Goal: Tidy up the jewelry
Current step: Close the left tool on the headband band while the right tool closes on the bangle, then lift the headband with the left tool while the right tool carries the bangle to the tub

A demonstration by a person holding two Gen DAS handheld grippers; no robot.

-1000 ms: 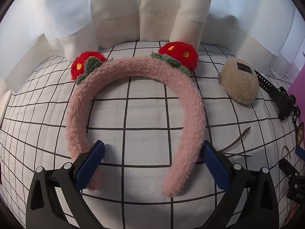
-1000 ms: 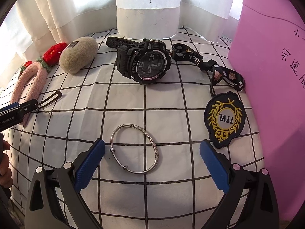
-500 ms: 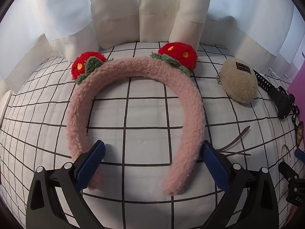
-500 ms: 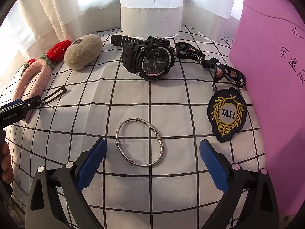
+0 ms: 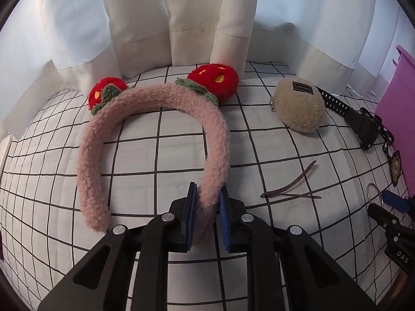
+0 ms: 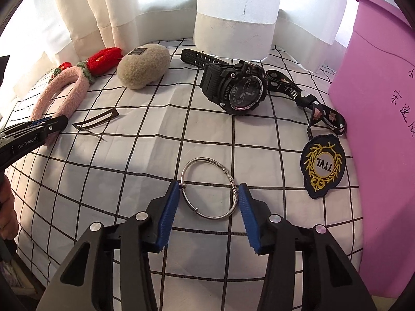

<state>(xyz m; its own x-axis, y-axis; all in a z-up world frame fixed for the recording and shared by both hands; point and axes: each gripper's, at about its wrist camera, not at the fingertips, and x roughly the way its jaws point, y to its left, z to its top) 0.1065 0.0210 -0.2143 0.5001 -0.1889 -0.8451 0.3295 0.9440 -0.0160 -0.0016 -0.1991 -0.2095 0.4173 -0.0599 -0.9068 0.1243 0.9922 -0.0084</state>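
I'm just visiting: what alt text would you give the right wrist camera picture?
Blue-padded tongs bracket a silver bangle lying on a black-gridded white cloth, pads at its sides. Beyond lie a black sport watch, a beige fuzzy pouch, a pink headband, a badge on a lanyard and a pink box.

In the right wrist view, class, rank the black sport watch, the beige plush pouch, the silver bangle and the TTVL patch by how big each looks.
1. black sport watch, strap included.
2. silver bangle and beige plush pouch: too alike to rank, and the bangle lies nearer the camera.
3. TTVL patch, slightly smaller.
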